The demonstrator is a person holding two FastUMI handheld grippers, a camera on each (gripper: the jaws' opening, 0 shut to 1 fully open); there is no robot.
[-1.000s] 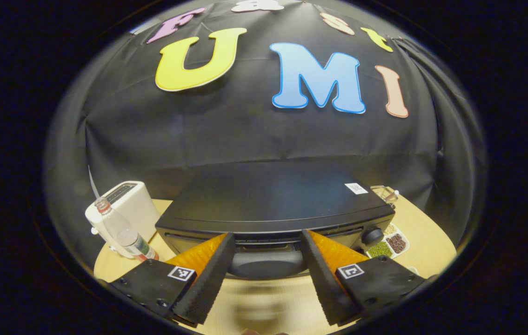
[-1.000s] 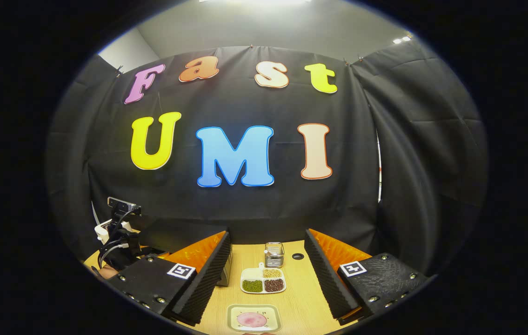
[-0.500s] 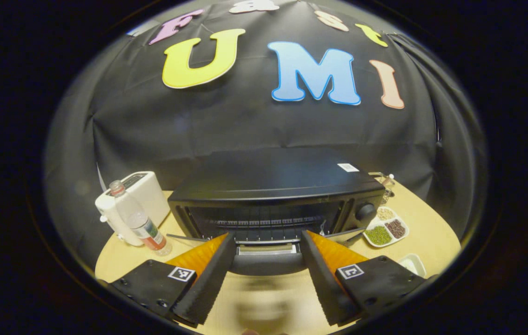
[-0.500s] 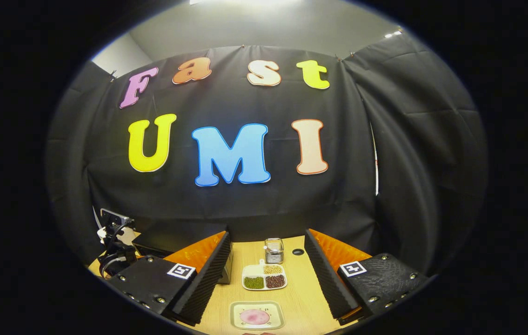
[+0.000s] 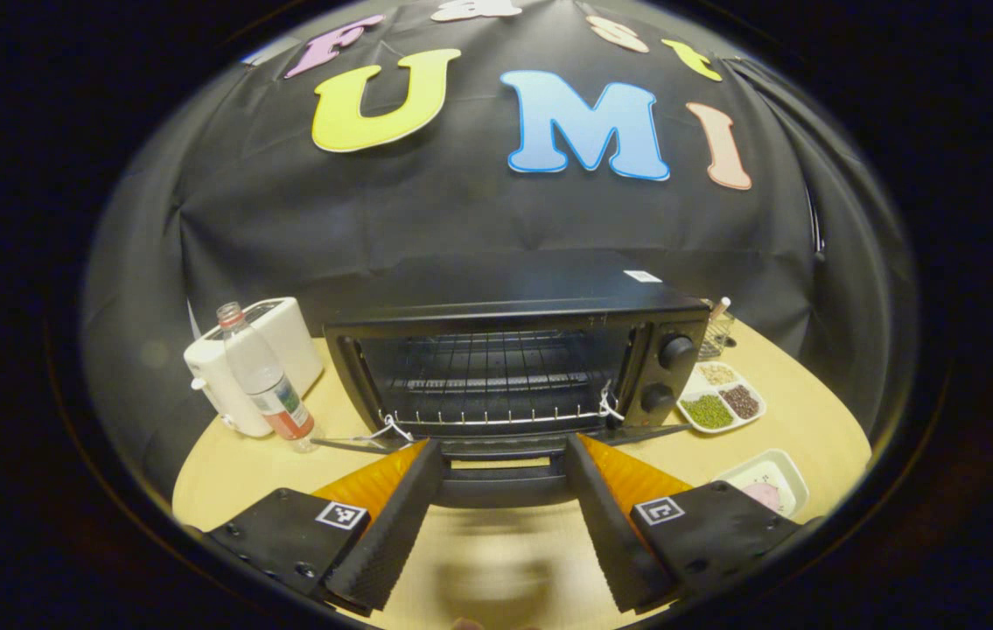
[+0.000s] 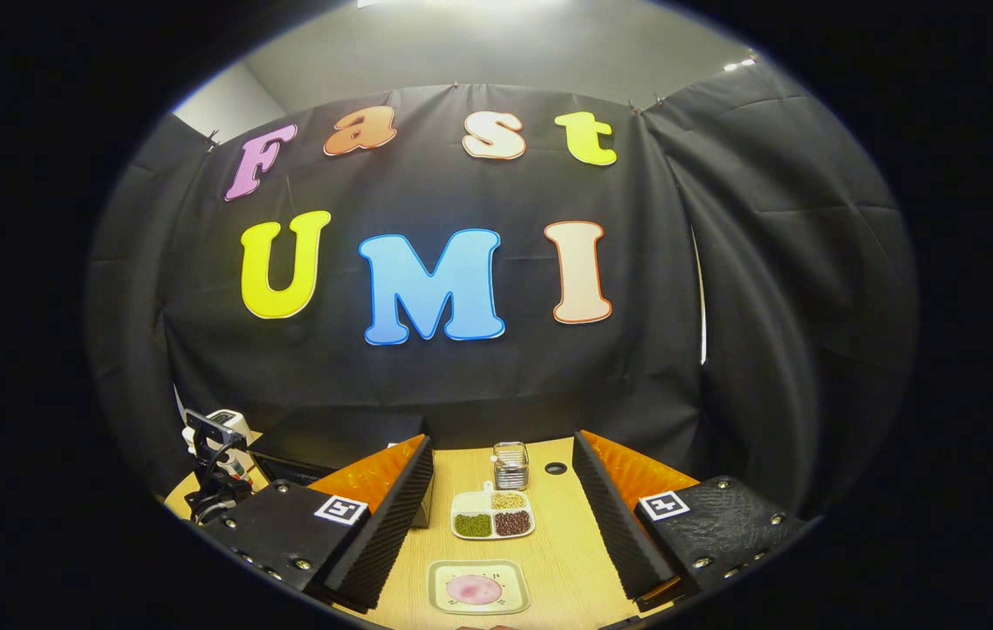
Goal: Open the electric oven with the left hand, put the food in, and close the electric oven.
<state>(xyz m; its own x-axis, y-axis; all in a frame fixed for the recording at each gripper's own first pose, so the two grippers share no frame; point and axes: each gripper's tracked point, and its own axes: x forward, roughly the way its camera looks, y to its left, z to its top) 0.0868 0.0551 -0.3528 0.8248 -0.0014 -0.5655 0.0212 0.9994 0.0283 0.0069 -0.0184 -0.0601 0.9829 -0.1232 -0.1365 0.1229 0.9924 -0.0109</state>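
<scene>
The black electric oven [image 5: 513, 289] stands in the middle of the table with its door [image 5: 496, 448] swung down, and the wire rack [image 5: 496, 385] inside is bare. My left gripper [image 5: 500, 444] is open, and the door handle [image 5: 500, 488] lies between its fingers. The food, a pink round on a small pale plate [image 6: 477, 588], sits at the table's near edge, and the plate [image 5: 763, 486] also lies right of the oven. Above that plate hovers my right gripper [image 6: 500, 439], open and with nothing between its fingers. The oven's body [image 6: 339, 442] shows behind its left finger.
A white toaster [image 5: 255, 350] and a clear bottle [image 5: 264, 389] stand left of the oven. To its right lie a divided dish of beans [image 5: 716, 404] [image 6: 493, 516] and a small glass holder [image 6: 511, 464]. The wooden table [image 5: 234, 464] ends just behind me.
The oven door has gone from shut to fully down as my left gripper drew the handle down and back. The right gripper has barely moved.
</scene>
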